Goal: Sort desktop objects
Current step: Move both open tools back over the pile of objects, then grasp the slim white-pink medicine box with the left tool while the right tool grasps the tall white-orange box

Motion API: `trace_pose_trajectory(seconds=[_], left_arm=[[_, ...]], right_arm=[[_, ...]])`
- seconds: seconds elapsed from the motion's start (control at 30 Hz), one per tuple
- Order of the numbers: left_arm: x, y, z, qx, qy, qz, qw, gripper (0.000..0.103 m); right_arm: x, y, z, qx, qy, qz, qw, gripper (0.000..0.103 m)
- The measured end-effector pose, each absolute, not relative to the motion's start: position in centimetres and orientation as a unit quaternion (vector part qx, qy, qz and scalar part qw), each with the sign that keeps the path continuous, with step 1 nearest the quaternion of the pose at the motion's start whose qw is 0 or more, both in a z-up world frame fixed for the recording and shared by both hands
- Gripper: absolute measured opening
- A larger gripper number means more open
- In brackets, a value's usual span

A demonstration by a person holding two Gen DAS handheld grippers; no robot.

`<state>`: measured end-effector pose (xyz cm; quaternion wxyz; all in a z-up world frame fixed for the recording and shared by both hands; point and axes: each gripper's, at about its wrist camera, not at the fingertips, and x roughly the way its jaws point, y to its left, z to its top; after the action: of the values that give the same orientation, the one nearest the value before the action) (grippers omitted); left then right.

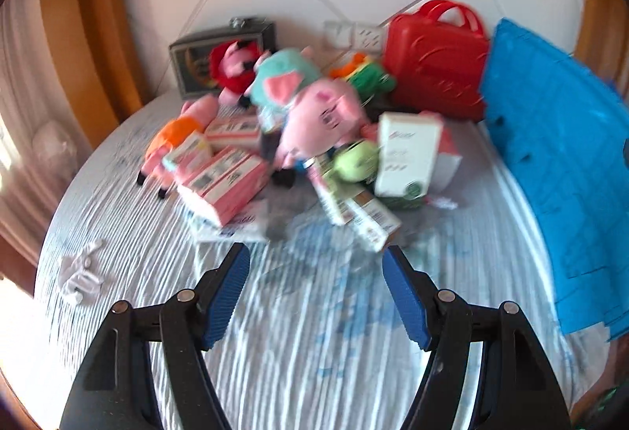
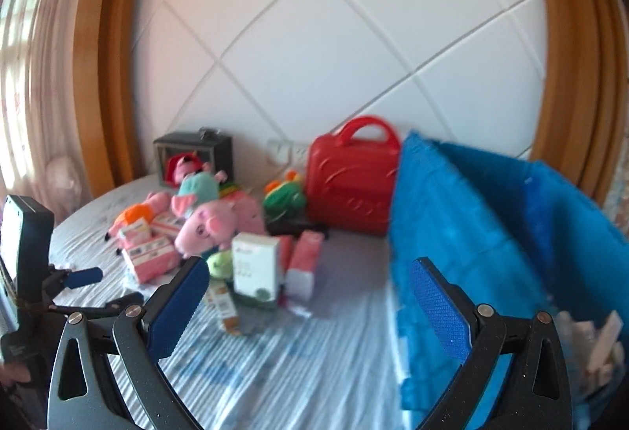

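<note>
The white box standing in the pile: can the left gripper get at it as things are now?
Probably yes. The left gripper is open and empty, and only bare bedspread lies before it. The white box stands upright, though small cartons lie at its foot.

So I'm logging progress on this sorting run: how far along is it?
Barely begun. Done: some pale wooden-looking pieces already lie in the blue bin, though what they are is unclear. In hand: nothing; the left gripper and right gripper are both open and empty above the bedsheet. Left: the mixed heap of pig plush toys, pink boxes and the white carton.
</note>
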<state>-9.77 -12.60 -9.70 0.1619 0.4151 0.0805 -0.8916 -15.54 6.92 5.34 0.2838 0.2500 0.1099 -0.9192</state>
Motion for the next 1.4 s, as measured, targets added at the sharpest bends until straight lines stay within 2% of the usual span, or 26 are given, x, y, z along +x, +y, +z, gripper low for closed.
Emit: trace_pose_trajectory(seconds=[0.3, 0.47, 0.77, 0.83, 0.9, 1.03, 1.1, 1.23, 1.27, 1.3, 1.33, 1.37, 1.4], left_arm=[[-13.1, -16.7, -17.0, 0.481, 0.125, -0.852, 0.162, 0.069], [-17.3, -16.4, -19.4, 0.490, 0.103, -0.852, 0.151, 0.069], [-24.1, -17.4, -21.6, 0.482, 0.115, -0.859, 0.126, 0.069], [-25.6, -17.8, -22.2, 0.484, 0.109, -0.858, 0.136, 0.063], [-26.3, -18.4, -22.5, 0.484, 0.112, -0.857, 0.138, 0.044], [-25.6, -19.6, -22.7, 0.473, 0.117, -0.862, 0.136, 0.033], [-25.0, -19.6, -22.5, 0.474, 0.107, -0.864, 0.133, 0.021], [-23.7, -19.7, -22.7, 0.489, 0.102, -0.857, 0.127, 0.010], [-23.4, -19.8, -23.1, 0.500, 0.106, -0.851, 0.126, 0.009], [-23.0, -19.9, -23.5, 0.508, 0.114, -0.845, 0.125, 0.009], [-22.7, -19.9, -23.8, 0.514, 0.120, -0.840, 0.126, 0.009], [-22.4, -19.9, -24.0, 0.520, 0.123, -0.835, 0.128, 0.009], [-22.1, -19.8, -24.2, 0.524, 0.125, -0.833, 0.129, 0.010]], right_arm=[[-20.9, 1.8, -5.8, 0.397, 0.131, -0.861, 0.290, 0.103], [-23.4, 0.8, -9.0, 0.435, 0.133, -0.842, 0.289, 0.103], [-27.8, -2.5, -13.0, 0.473, 0.143, -0.821, 0.287, 0.103], [-28.6, -2.9, -13.8, 0.482, 0.142, -0.815, 0.288, 0.103], [-29.1, -3.4, -14.6, 0.493, 0.134, -0.807, 0.296, 0.103], [-28.9, -4.9, -15.7, 0.500, 0.133, -0.790, 0.328, 0.103], [-28.7, -5.9, -16.4, 0.502, 0.140, -0.783, 0.339, 0.103], [-28.2, -7.4, -17.1, 0.503, 0.149, -0.774, 0.354, 0.102], [-28.1, -7.8, -17.2, 0.502, 0.154, -0.773, 0.357, 0.100], [-27.9, -8.1, -17.3, 0.500, 0.161, -0.772, 0.359, 0.091], [-27.8, -8.4, -17.4, 0.500, 0.166, -0.770, 0.361, 0.075], [-27.6, -8.6, -17.6, 0.502, 0.170, -0.767, 0.362, 0.065], [-27.5, -8.6, -17.8, 0.505, 0.173, -0.765, 0.361, 0.046]])
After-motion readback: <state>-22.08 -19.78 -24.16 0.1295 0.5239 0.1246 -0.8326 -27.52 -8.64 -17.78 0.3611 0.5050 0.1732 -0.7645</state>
